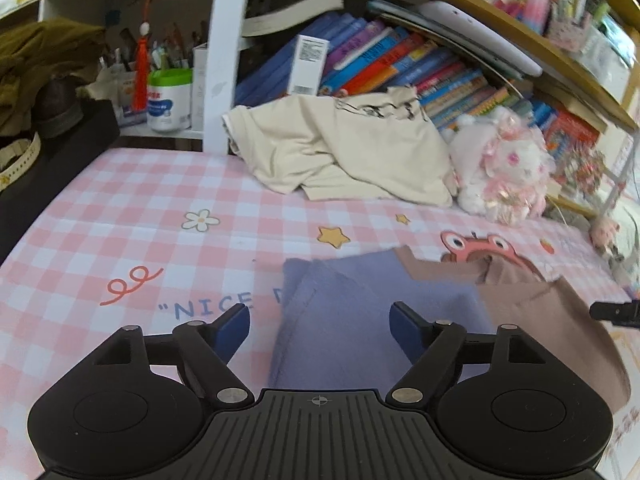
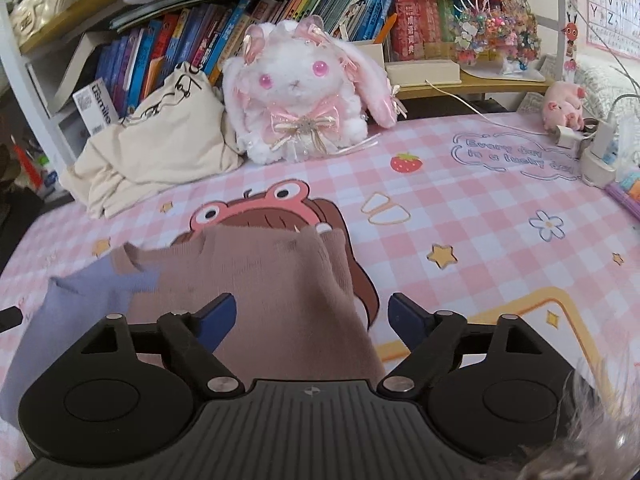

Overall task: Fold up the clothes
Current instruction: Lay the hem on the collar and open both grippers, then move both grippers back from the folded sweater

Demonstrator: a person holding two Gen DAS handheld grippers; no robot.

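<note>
On the pink checked counter, a lavender garment and a brown knit garment lie side by side, overlapping, at the near edge. Left gripper hovers over the lavender one, fingers spread apart, holding nothing. Right gripper hovers over the brown one, fingers likewise apart. Far back, a cream garment lies crumpled beside a white plush rabbit.

A white plush rabbit sits before leaning books on pink checked cloth.
</note>
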